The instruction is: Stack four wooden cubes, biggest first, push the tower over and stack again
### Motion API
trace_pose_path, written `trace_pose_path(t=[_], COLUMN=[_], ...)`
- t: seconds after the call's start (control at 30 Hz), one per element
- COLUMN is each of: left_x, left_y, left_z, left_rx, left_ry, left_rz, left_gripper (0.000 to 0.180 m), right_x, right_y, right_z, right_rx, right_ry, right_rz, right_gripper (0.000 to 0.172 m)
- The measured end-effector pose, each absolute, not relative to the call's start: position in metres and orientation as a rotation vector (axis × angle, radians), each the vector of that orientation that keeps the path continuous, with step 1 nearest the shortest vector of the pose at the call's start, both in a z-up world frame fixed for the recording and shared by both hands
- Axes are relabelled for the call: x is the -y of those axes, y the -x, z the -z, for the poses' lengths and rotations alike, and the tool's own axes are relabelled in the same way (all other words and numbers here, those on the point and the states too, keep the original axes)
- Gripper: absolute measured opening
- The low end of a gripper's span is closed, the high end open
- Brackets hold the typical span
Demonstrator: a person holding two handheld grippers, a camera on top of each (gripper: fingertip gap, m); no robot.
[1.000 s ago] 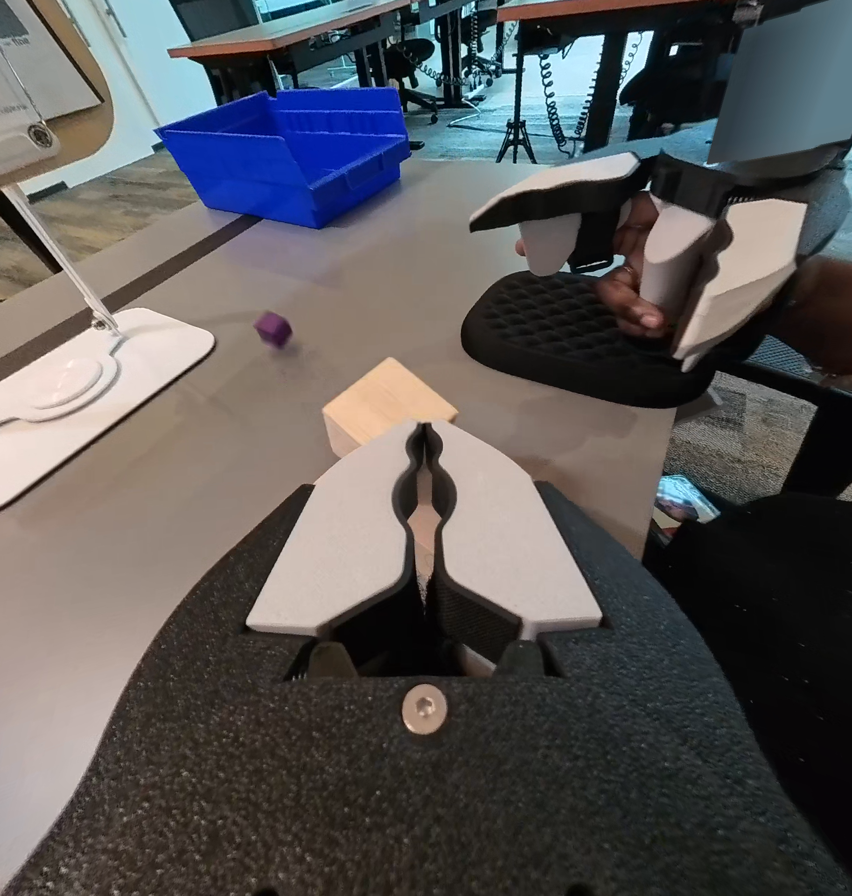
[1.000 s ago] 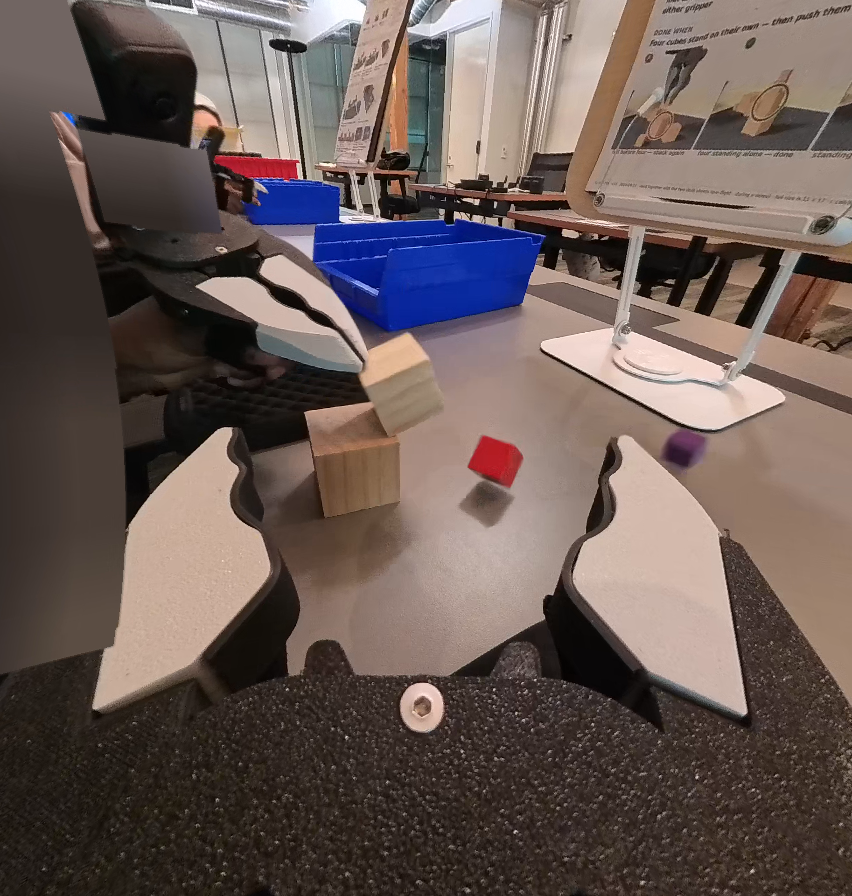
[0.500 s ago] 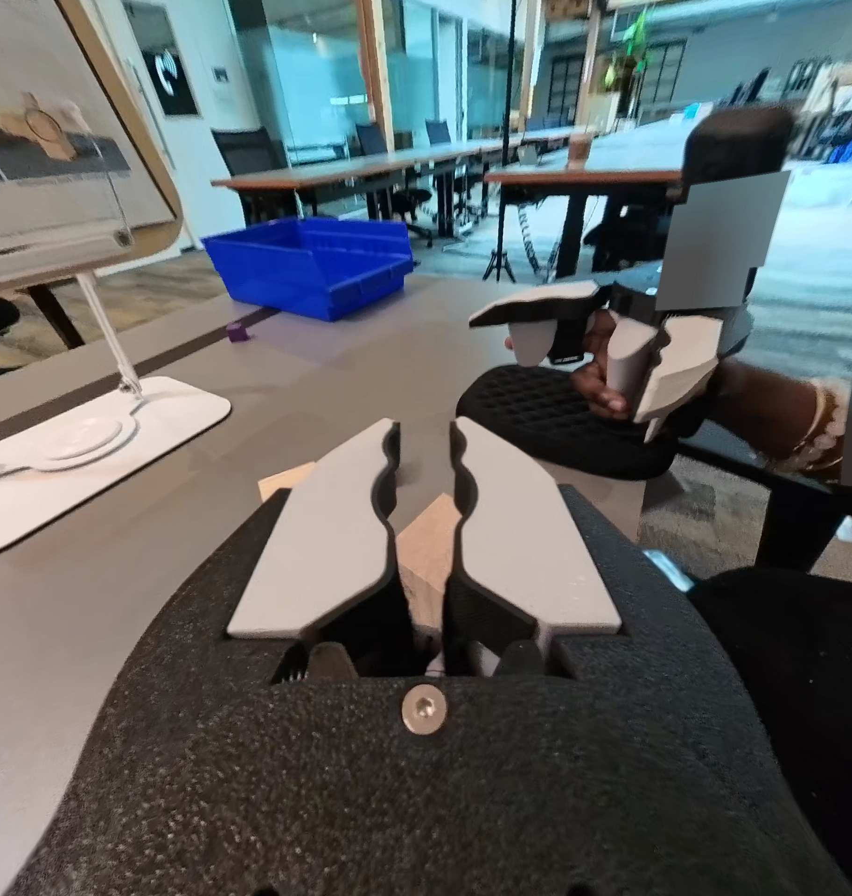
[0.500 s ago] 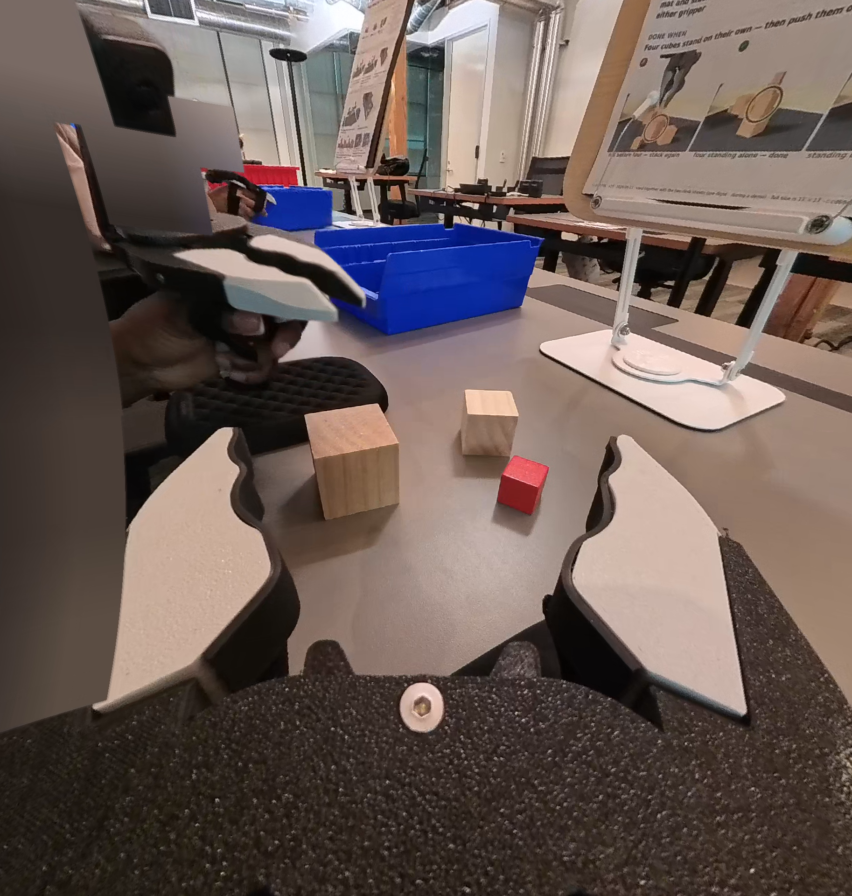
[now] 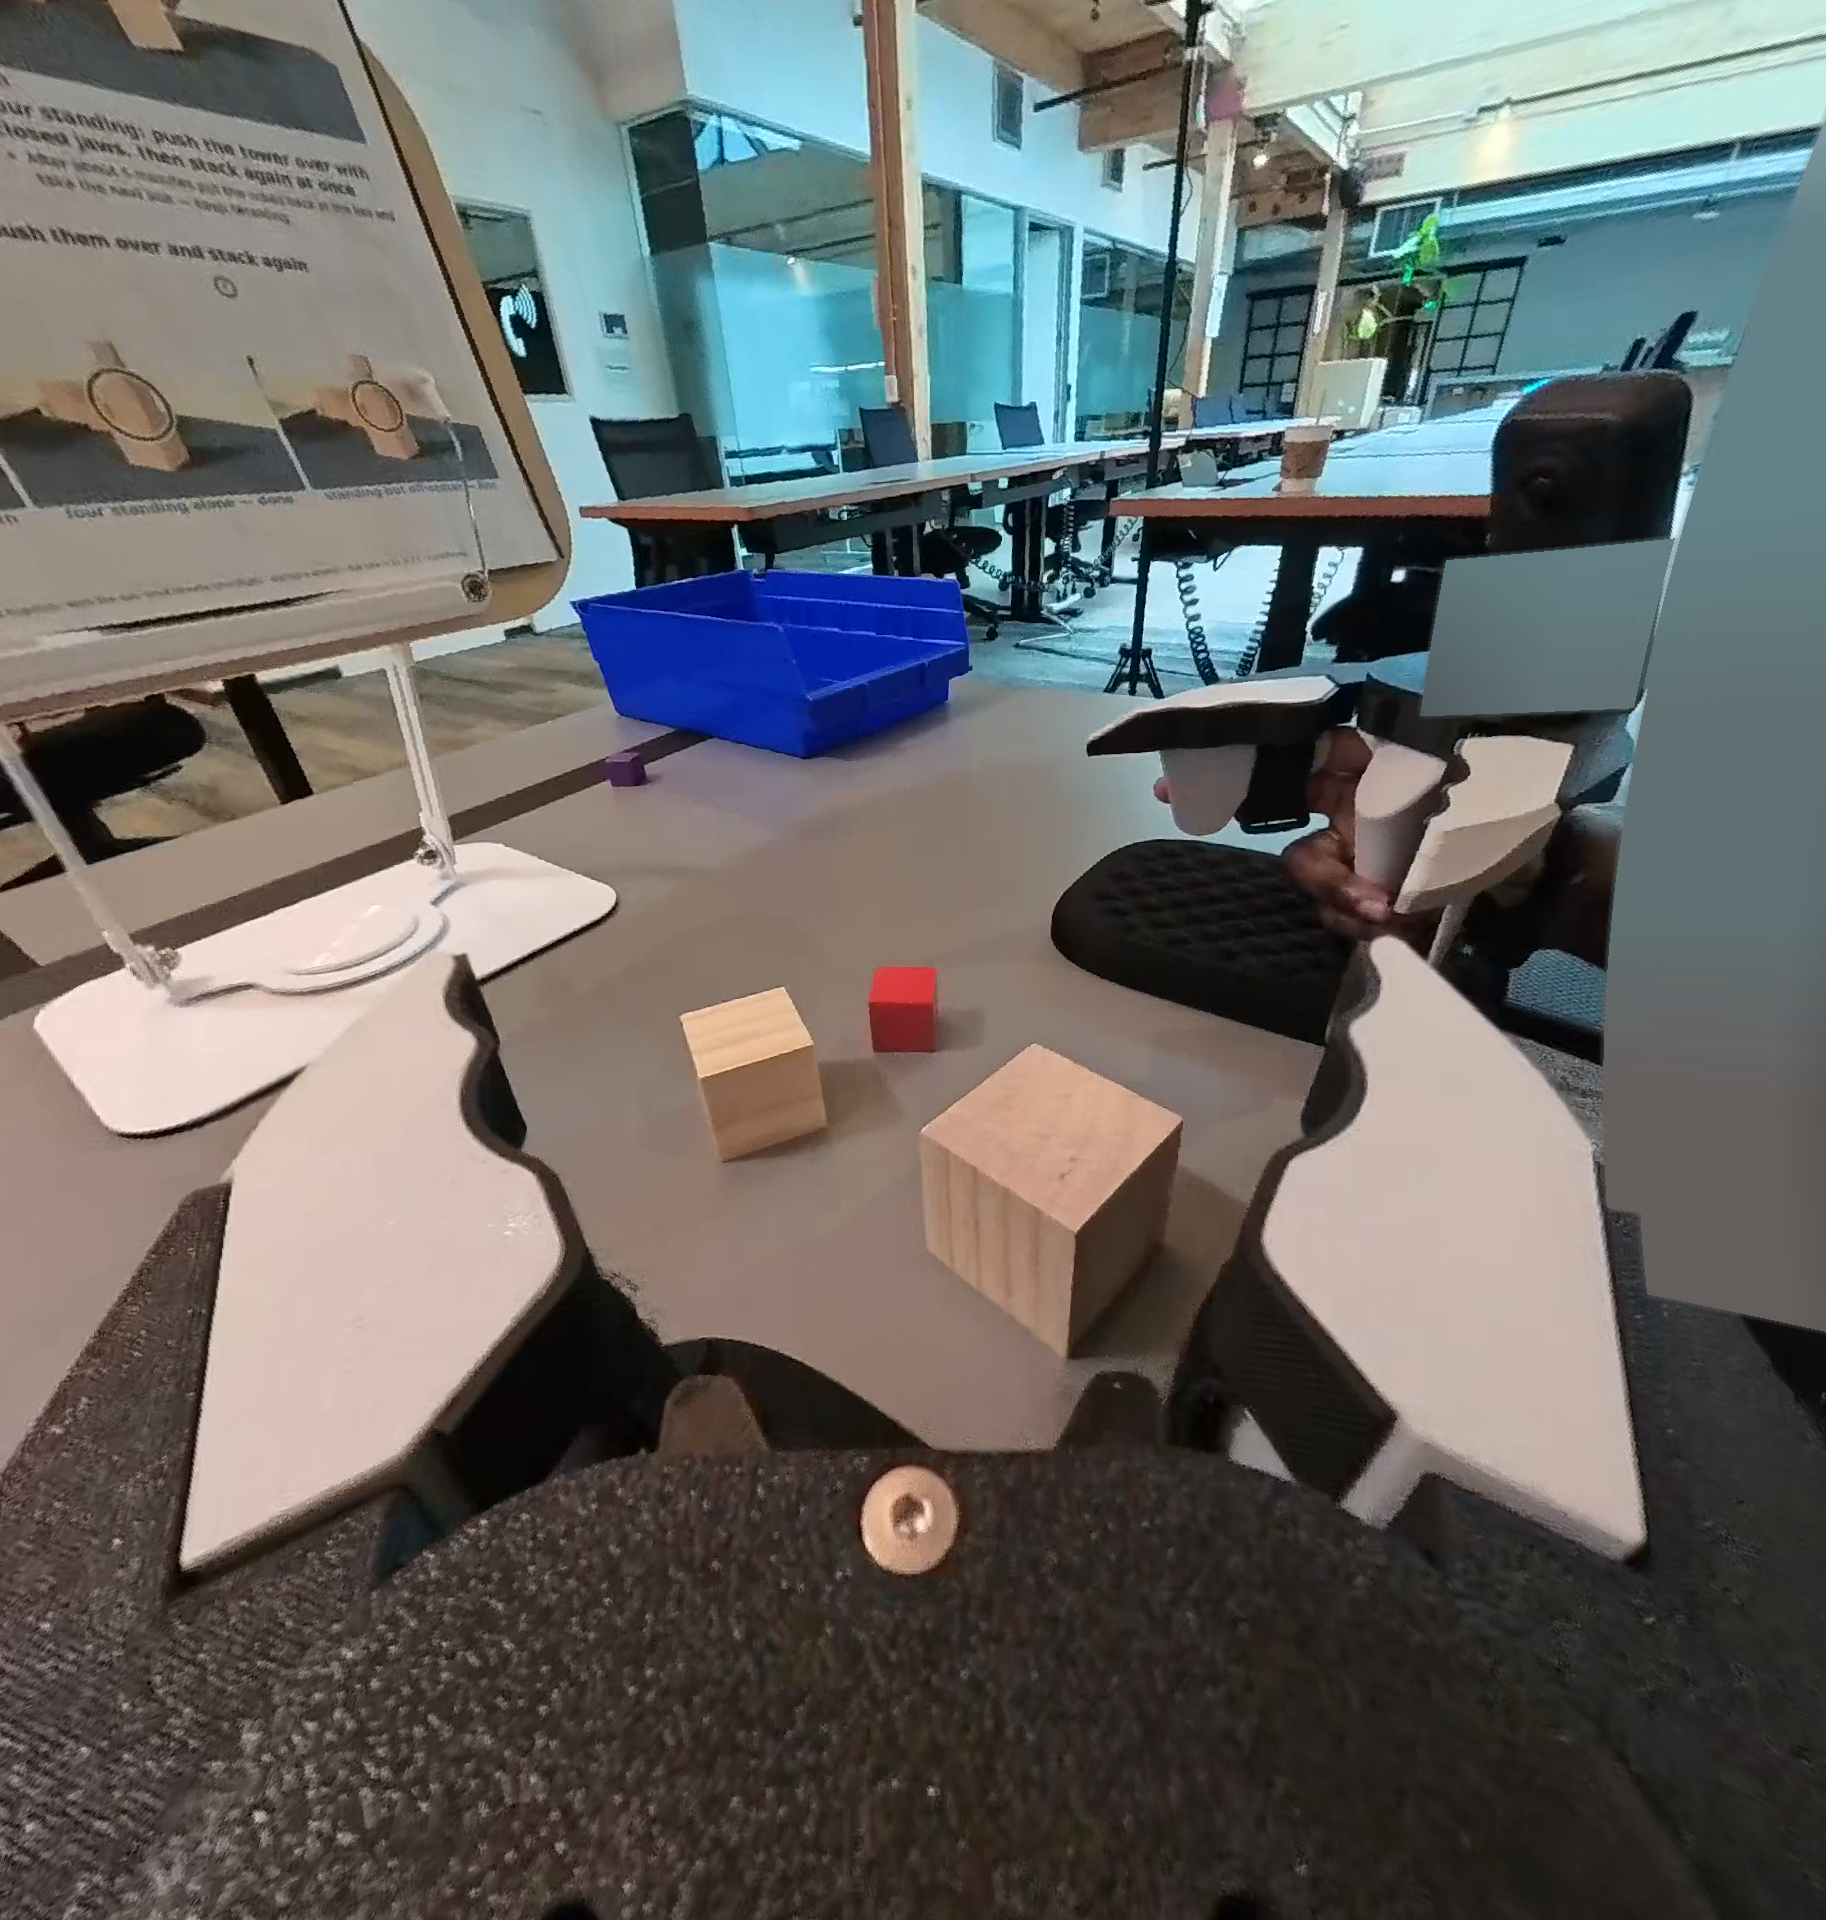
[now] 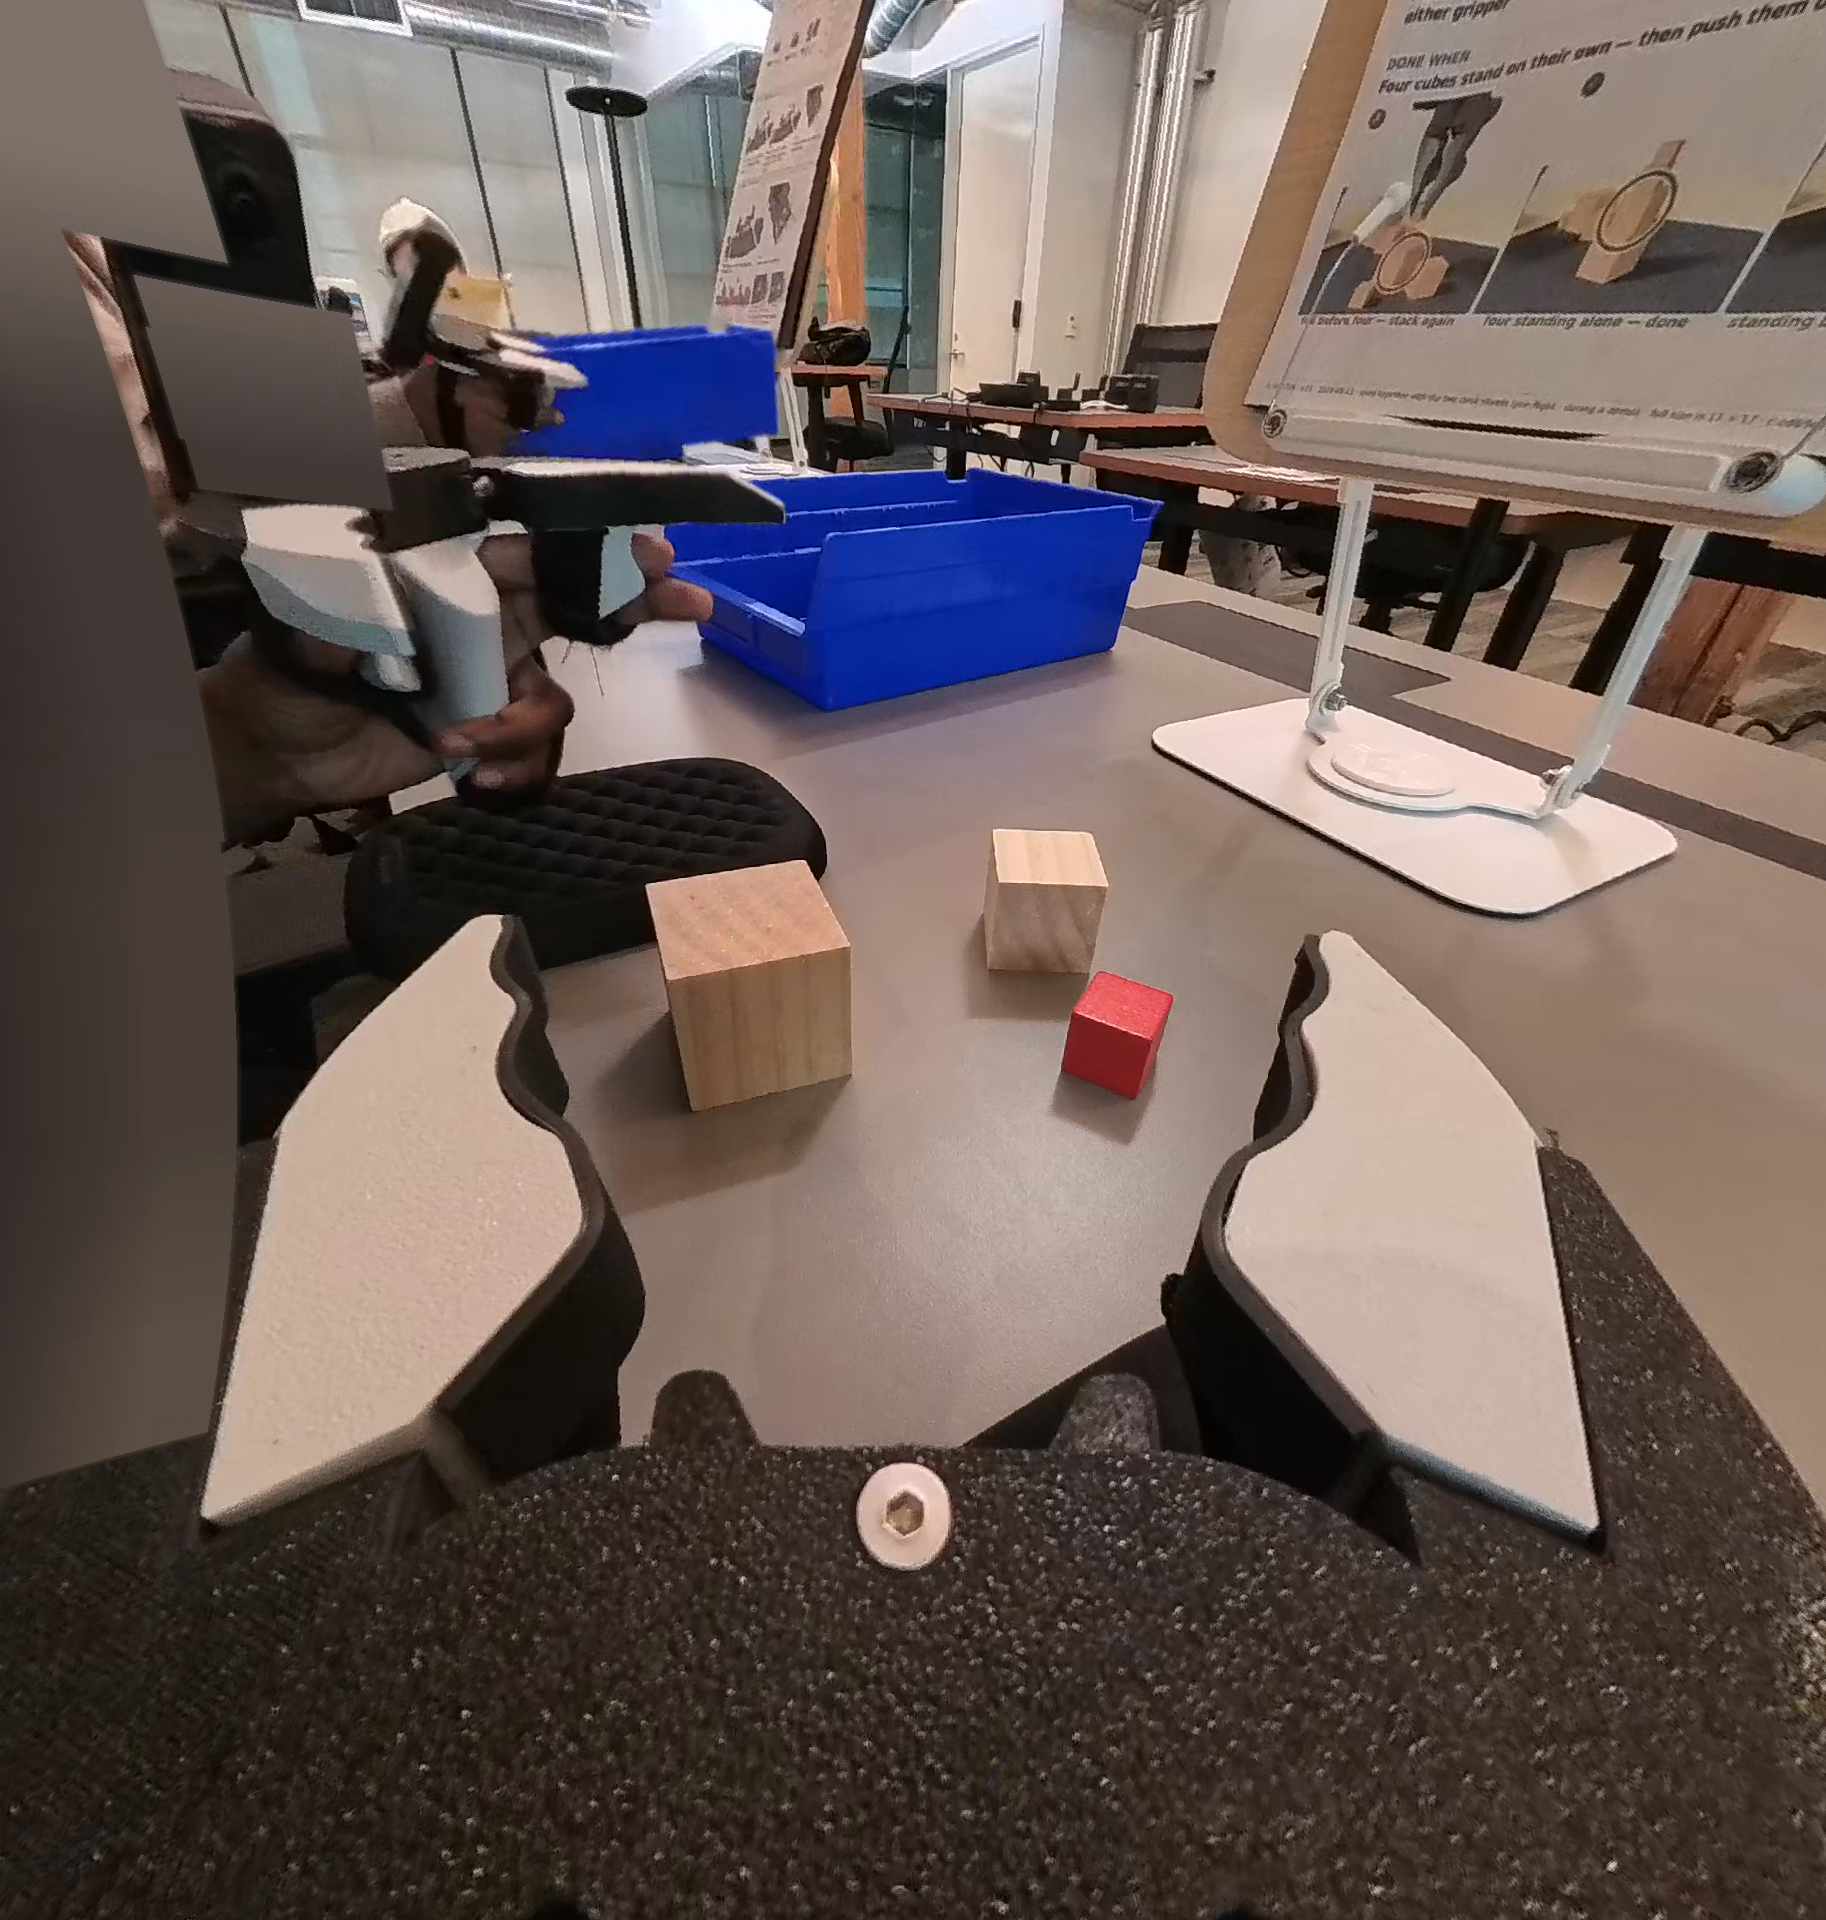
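You're in an open-plan office: white walls, glass-partitioned rooms [image 5: 815, 343] behind, a timber post [image 5: 901, 208] rising to exposed beams. Long wood-topped desks [image 5: 888, 488] on black legs run back in rows with dark office chairs [image 5: 660, 468] pushed in. Floor is wood-look planks [image 5: 514, 675] near you, grey carpet further right. A black floor lamp [image 6: 618, 197] stands by frosted panels. Ceiling ducting [image 6: 493, 16] is exposed. Light is bright, even, cool, daylight at the far windows [image 5: 1428, 312].

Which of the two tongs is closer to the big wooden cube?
The left tongs, probably. The big wooden cube sits just ahead between their open fingers, near the right one. The right tongs stand open, slightly farther back.
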State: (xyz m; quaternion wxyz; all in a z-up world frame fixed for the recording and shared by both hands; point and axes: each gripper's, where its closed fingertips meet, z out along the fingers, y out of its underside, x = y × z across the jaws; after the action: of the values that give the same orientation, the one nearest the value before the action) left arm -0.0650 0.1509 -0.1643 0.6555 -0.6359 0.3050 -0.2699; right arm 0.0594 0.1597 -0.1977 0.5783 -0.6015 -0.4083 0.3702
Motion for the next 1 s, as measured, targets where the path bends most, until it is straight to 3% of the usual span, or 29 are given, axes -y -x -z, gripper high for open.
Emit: trace_pose_path(t=[0.33,0.6,0.9,1.0], left_x=[-0.145,-0.189,-0.195,-0.195], left_y=[0.063,0.13,0.135,0.132], left_z=[0.173,0.162,0.175,0.176], left_rx=[-0.749,-0.363,-0.293,-0.312], left_ry=[1.337,1.434,1.46,1.462], left_rz=[0.761,0.288,0.279,0.279], left_gripper=[0.146,0.146,0.146,0.146], right_x=[-0.16,-0.16,-0.161,-0.157], right_y=[-0.058,-0.058,-0.055,-0.047], right_z=[0.199,0.2,0.202,0.215], right_rx=[0.962,0.961,0.985,1.151], right_ry=[1.415,1.422,1.457,1.588], right_rz=[-0.862,-0.862,-0.878,-0.833], right_gripper=[0.13,0.129,0.13,0.114])
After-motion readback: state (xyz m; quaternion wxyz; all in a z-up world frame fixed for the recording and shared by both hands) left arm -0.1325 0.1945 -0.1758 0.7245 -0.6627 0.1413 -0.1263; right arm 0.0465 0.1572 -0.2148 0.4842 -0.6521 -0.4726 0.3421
